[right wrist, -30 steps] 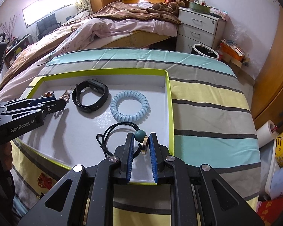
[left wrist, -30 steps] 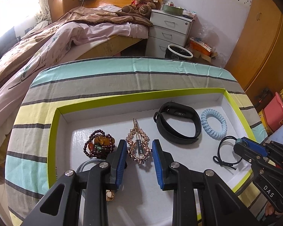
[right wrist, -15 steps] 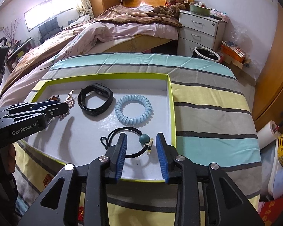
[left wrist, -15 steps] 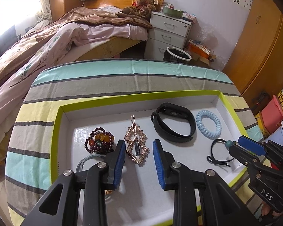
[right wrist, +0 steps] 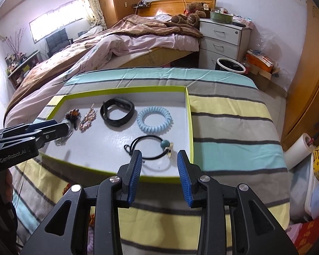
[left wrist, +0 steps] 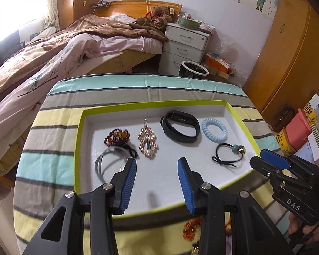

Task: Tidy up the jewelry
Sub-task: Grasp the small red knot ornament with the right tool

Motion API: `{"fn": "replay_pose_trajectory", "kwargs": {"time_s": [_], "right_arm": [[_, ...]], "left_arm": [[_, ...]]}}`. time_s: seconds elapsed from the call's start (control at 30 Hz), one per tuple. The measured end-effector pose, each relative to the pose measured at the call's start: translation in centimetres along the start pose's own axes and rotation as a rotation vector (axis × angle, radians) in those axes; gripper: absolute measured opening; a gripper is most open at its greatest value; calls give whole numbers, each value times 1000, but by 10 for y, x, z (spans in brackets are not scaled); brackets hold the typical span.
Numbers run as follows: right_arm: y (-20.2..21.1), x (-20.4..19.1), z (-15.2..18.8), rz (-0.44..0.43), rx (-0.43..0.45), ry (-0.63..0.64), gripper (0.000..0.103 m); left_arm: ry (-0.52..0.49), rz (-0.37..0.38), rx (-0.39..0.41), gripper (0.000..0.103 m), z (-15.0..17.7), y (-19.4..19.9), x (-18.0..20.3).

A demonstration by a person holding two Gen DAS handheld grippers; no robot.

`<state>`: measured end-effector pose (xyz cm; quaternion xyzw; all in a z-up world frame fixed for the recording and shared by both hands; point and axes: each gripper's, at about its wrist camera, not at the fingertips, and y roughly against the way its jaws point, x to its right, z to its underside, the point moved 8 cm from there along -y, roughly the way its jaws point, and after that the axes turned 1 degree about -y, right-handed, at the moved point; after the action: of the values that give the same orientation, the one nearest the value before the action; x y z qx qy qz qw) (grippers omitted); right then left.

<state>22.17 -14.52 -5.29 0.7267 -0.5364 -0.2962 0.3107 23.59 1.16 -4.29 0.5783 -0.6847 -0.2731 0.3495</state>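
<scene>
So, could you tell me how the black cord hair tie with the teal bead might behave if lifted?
The black cord hair tie looks thin, so it would probably droop limply. Its teal bead likely hangs lowest and swings. Pushed, the round bead might roll.

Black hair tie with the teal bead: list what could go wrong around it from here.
1. The black hair tie lies close to the tray corner near the right gripper, whose jaws stand open; a careless pass might snag the loop and drag it over the low rim.
2. The blue coil tie sits just beyond it, so a deep reach could push that too.
3. The left gripper, also open, hovers near the grey cord and could catch it.
</scene>
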Motion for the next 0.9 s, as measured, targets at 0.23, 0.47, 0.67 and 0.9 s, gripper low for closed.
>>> {"fn": "replay_pose_trajectory", "kwargs": {"time_s": [0.23, 0.47, 0.67, 0.9], "right_arm": [[21, -9, 16, -66, 28, -26, 36], [31, -20, 36, -177, 33, -59, 36], [31, -33, 52, -249, 19, -74, 36], [21, -47, 61, -254, -24, -34, 48]], "left_arm": [[8, 16, 31, 40, 21, 31, 0], [27, 37, 40, 44, 50, 51, -1], [45, 42, 34, 44, 72, 61, -4], [78, 50, 28, 44, 94, 73, -13]]}}
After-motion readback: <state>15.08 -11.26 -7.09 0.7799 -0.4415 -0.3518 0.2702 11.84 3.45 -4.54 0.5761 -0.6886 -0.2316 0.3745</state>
